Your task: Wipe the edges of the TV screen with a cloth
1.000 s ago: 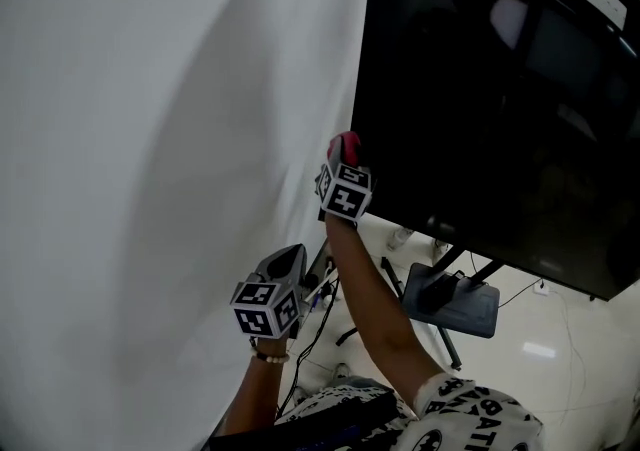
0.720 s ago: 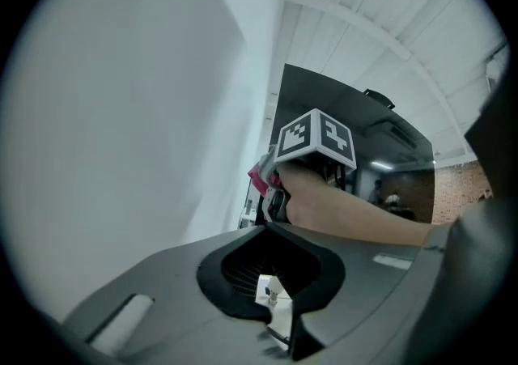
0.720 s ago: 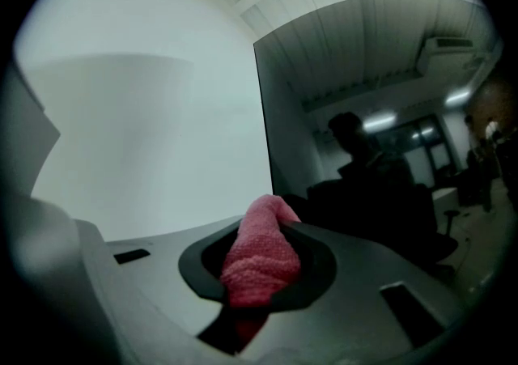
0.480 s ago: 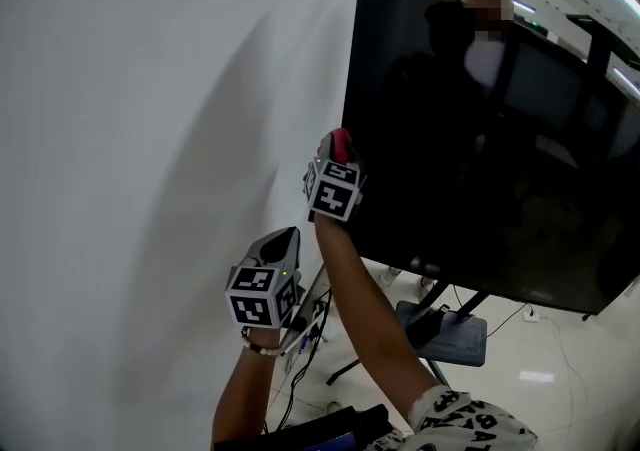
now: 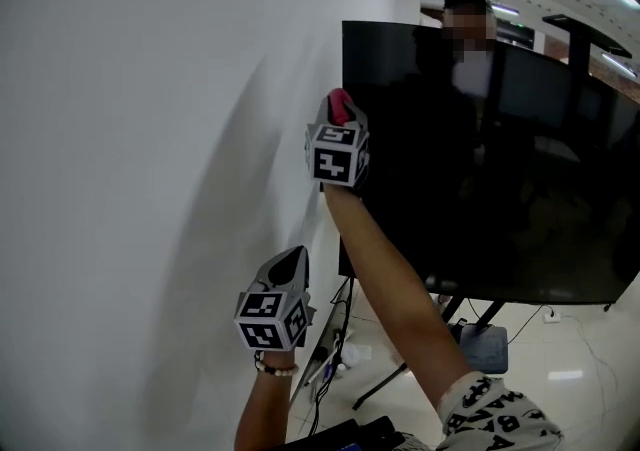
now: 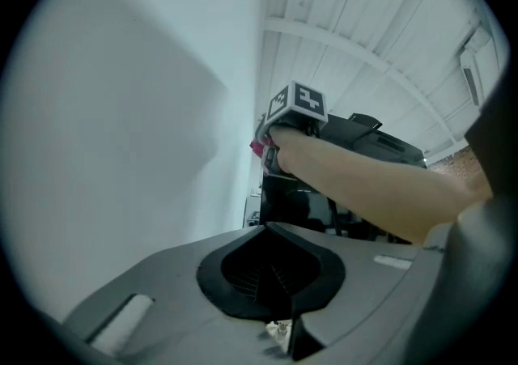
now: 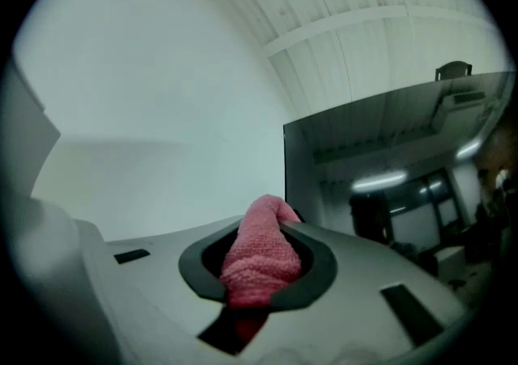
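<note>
Cloth [image 7: 261, 252], pink and bunched, was pinched between the jaws of your right gripper [image 5: 339, 119], its rounded tip poking out past them. In the right gripper view that tip sat right at the left edge [image 7: 287, 161] of the TV screen [image 5: 500, 189]. It appeared to touch the edge, though neither view could confirm real contact. From the jaws, the edge lay just to the right and ahead, and the dark panel spread away to the right of it. To the left there was only the bare white wall [image 5: 150, 139]. The edge's long axis ran straight up and down. Your gripper met it in its upper part: a short run of edge rose above the cloth to the top corner [image 5: 344, 25]. A longer run dropped below, partly behind your raised right forearm [image 5: 385, 279]. As a judgement, the coming stroke would have had to follow that vertical line, either up to the corner or down along the longer part. The cloth's tip would have needed to stay against the rim rather than drift onto the glass or off toward the wall. Your left gripper [image 5: 290, 261] hung well below and apart from the screen, close by the wall, its jaws pressed together on nothing. The right was plainly the nearer one and the only one carrying the cloth.
</note>
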Tool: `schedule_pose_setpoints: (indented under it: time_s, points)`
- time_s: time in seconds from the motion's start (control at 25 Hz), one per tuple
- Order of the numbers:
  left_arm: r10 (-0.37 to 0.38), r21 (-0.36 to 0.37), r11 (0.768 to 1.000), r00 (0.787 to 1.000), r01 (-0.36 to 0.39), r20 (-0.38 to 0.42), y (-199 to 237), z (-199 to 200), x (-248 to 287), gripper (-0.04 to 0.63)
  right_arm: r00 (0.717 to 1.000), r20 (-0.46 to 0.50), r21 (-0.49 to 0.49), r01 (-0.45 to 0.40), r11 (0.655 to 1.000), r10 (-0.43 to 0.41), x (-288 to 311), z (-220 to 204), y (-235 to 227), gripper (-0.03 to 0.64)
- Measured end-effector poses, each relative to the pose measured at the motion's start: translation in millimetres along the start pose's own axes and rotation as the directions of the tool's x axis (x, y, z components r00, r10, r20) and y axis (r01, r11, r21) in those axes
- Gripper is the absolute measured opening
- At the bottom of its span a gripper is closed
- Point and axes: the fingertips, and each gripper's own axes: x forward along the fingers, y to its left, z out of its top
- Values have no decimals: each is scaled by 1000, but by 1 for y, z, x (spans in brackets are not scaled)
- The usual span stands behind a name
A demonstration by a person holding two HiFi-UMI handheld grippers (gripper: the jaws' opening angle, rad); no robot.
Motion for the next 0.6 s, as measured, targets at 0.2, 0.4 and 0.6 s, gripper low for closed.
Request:
schedule_pose_setpoints:
  time_s: [0.2,0.4,0.6]
  points:
    - [-26,-3,1000,1000,26,3,-10,1,1,0,996,85,-64,11,998,-5,19,72,-9,61]
    - [-38,-3,999,999,38,14,-9,8,1,0,981,194,-220,62,973,-18,31,145,-23,61]
    - [-45,-8,999,999,45,11,-8,9,2,0,968,250,-374,114,921,-18,26,196,-26,61]
